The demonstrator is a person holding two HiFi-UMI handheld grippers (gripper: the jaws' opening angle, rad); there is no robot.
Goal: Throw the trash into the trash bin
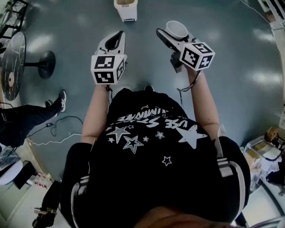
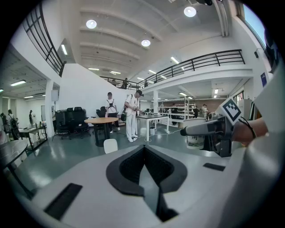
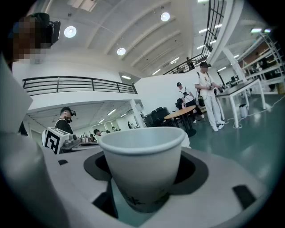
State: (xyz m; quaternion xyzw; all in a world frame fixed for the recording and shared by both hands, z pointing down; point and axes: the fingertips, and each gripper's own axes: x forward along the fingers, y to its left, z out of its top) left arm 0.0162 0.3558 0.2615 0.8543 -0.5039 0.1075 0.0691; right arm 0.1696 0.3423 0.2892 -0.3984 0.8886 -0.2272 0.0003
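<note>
- Carry step, by my reading: the trash is picked up but not yet at the bin.
- Paper cup [image 3: 141,165] stands upright, mouth up, clamped low on its wall between the jaws of the right gripper [image 1: 173,36].
- Left gripper [image 1: 114,42] has its jaws together with nothing between them. It is held out at the right one's 9 o'clock, just beside it and not touching.
- Trash bin [image 1: 126,10], white, stands on the grey floor [image 1: 222,89] at the person's 12 o'clock, well apart from both grippers.
- From the cup, the bin lies toward 10 o'clock, farther out across the floor. It sits nearly in line ahead of the left gripper, not the right.
- The next move calls for walking forward and swinging the right gripper across toward 10 o'clock until the cup hangs over the bin's mouth. Only then should the jaws part.
- Likely caution: the cup's thin paper wall could buckle under a hard squeeze, and a release short of the rim would drop it on the floor.
</note>
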